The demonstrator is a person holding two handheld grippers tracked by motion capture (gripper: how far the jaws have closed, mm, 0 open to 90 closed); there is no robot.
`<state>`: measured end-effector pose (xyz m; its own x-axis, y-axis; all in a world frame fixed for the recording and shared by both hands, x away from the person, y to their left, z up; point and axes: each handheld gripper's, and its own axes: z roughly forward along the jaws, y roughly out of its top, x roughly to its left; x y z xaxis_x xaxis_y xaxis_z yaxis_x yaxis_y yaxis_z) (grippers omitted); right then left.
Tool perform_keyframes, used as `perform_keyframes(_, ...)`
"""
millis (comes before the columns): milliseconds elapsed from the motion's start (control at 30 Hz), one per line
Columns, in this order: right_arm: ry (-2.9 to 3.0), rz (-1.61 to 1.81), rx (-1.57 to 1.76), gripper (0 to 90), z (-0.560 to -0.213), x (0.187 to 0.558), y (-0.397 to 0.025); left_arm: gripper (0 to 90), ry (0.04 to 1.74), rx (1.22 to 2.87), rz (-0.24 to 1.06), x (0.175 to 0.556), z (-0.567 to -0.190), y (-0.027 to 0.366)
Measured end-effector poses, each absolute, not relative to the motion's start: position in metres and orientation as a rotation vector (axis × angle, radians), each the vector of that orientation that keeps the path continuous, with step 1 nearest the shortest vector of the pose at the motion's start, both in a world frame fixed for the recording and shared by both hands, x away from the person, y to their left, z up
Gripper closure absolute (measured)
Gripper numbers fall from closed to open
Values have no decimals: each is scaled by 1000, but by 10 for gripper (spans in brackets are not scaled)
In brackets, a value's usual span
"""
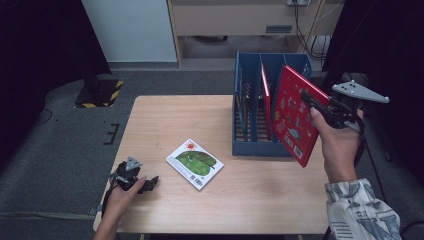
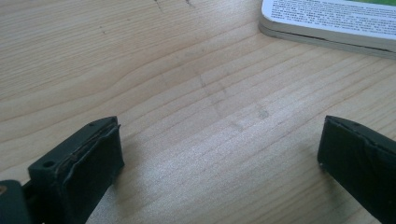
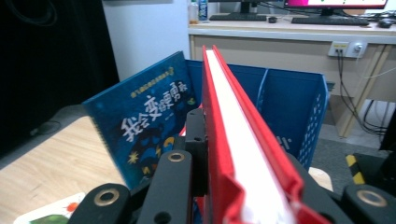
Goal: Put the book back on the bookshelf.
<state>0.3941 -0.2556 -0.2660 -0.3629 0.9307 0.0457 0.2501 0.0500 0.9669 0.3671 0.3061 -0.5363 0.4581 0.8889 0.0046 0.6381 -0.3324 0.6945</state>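
Above the right end of the blue file rack (image 1: 250, 145), the right gripper (image 1: 312, 102) holds a red book (image 1: 295, 117) clamped between its jaws, gripped at the book's upper edge, book tilted, lower corner hanging just in front of the rack's right front corner, off the table. Right gripper view: the red book's (image 3: 233, 154) page edge runs straight away from the cam, jaws pinching it from both sides; a blue book (image 3: 140, 121) already stands in the rack behind-left of it. High view also shows another red book (image 1: 266, 100) upright in the rack's middle slot.

Left of the rack, well apart, a green-cover book (image 1: 195, 163) lies flat on the table (image 1: 165, 115). Left gripper (image 1: 145, 185) rests further left of that, near the table's front-left corner, jaws spread wide, nothing btwn them; its own view shows bare wood & the green-cover book's (image 2: 327, 21) edge ahead.

Step in hand, prob.: filing the red book into the rack's right slot. Next move needs: book brought upright, lined up w/ the slot dividers, lowered in w/o catching the rack wall, then jaws let go. Green-cover book likely next.
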Motion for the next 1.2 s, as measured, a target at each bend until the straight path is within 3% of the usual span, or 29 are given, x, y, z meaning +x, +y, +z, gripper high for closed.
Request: perform_keyframes(1200, 1605, 1267, 1258, 792, -277, 464, -235, 0, 1262, 2081, 515, 368, -537, 305)
